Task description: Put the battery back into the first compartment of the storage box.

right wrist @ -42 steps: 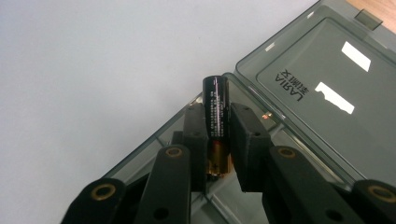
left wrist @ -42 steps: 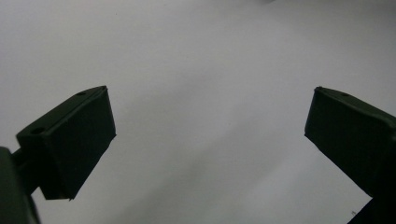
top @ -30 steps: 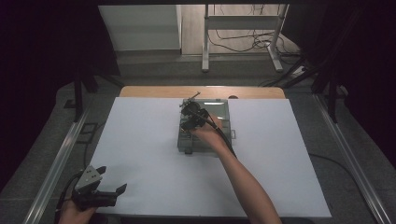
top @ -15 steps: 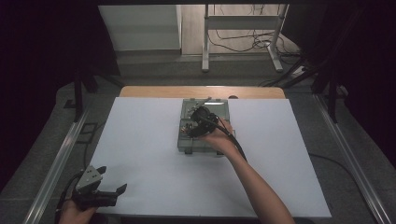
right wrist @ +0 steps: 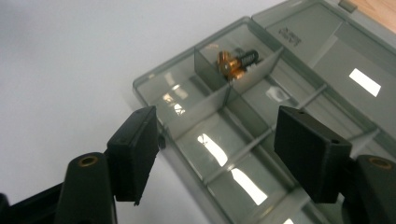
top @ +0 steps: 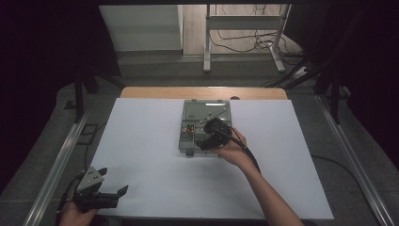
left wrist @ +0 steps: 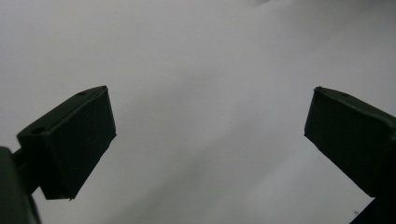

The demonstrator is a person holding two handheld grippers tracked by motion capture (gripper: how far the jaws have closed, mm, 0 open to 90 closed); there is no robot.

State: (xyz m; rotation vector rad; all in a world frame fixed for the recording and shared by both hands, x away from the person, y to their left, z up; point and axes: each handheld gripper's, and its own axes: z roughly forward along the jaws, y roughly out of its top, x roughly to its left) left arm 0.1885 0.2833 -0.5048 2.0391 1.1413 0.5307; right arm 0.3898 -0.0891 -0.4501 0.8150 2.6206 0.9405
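Compartment box [top: 205, 123], lid open, worktop [top: 141, 141] centre toward far edge; brass fitting [right wrist: 231, 63] in one cell. Right tongs [right wrist: 215, 149] apart above it, likely approaching; left tongs [left wrist: 210, 135] apart, near-left corner. Next: descend precisely.

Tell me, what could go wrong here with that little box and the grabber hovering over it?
The right gripper hangs open over the grey compartment box, so a clumsy dip might knock a thin divider or shove the light box across the white table. The small brass part sits deep in one corner cell, where the wide fingers may struggle to fit and could flick it out.
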